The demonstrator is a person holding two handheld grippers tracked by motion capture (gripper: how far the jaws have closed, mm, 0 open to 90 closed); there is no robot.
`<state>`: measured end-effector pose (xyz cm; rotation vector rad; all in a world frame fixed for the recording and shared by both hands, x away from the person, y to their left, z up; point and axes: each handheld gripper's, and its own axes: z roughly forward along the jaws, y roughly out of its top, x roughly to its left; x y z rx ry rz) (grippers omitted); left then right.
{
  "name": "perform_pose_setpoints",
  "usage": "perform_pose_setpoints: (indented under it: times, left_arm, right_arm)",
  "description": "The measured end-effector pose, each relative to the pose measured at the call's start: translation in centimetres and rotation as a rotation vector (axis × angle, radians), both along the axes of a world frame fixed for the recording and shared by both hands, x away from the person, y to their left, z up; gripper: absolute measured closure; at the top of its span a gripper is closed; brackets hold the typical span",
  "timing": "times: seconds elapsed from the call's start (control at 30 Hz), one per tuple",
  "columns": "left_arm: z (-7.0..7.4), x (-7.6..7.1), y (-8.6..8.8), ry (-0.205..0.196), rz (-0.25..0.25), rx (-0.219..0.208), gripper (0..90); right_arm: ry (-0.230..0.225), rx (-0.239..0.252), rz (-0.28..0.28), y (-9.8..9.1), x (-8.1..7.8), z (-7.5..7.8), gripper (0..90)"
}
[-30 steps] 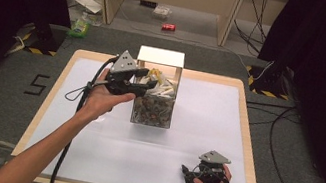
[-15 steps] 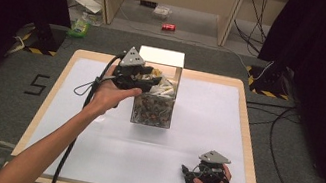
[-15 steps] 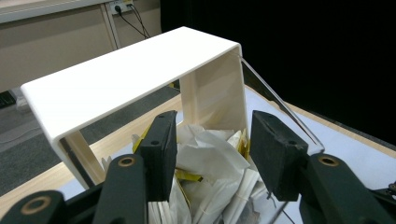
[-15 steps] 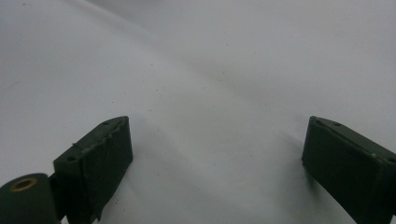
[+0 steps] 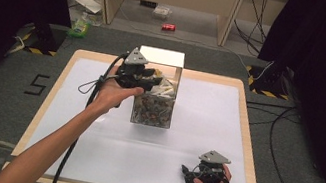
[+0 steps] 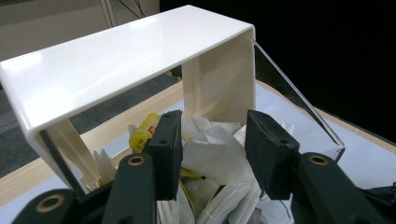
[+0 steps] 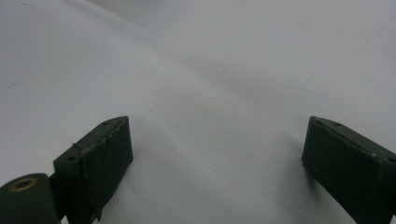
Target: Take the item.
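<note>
Clear box (image 5: 153,105) sits near desk (image 5: 69,120) centre, slightly toward the far edge, upright, with a white bent cover (image 6: 116,60) bridging its far half. The near half of the mouth is uncovered.

Contents: crumpled white paper wrappers (image 6: 212,154) piled to the top, with at least one yellow sachet (image 6: 144,133) at the left of the pile as the left gripper view has it. Through the clear wall in the high view the lower layers look darker and mixed; can't tell what they are.

Left tongs (image 6: 210,147) are at the box mouth on its left side, aimed into the pile under the cover. Jaws are partly open and straddle a lump of white paper. The pads don't look pressed onto it, so I read this as not yet gripped. The target lies straight ahead and just below the tips, so the next move is probably a short push in and a close. Risk: the cover's edge is close above the jaws.

Right tongs (image 5: 197,171) are well apart from the box, near the desk's front right corner, low over the white sheet (image 7: 210,70). Jaws are wide open with nothing between them.

The left hand (image 5: 112,95) is clearly the nearer one to the box.
</note>
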<state>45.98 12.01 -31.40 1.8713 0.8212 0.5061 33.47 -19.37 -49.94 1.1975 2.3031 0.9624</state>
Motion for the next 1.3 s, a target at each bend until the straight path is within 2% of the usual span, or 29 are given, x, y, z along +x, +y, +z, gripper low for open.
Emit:
perform_pose_setpoints:
  times: [0.13,0.37,0.5,0.6,0.9,1.2,1.3]
  left_arm:
    - [-0.1,-0.1,0.0,0.003,-0.012,0.004,64.3]
    - [-0.1,-0.2,-0.1,-0.015,-0.021,0.003,82.0]
    - [0.2,-0.2,0.0,-0.027,-0.023,0.004,86.3]
    - [0.2,-0.4,0.0,-0.035,-0.026,0.014,87.4]
    - [1.8,-1.1,0.5,-0.063,-0.041,-0.016,87.8]
    - [3.1,-1.9,0.7,-0.075,-0.073,-0.027,87.9]
    - [3.5,-2.3,0.8,-0.073,-0.094,-0.048,87.8]
  right_arm:
    - [0.000,0.000,0.000,0.0,0.0,0.0,9.1]
    - [-0.001,0.001,-0.001,0.0,0.0,0.0,9.2]
    - [0.000,0.000,-0.001,0.0,0.0,0.0,9.2]
    - [0.000,0.000,0.000,0.0,0.0,0.0,9.2]
    - [0.000,-0.001,0.000,0.0,0.0,0.0,9.2]
    - [0.000,-0.001,0.000,0.0,0.0,0.0,9.2]
    - [0.000,-0.001,0.000,0.0,0.0,0.0,9.2]
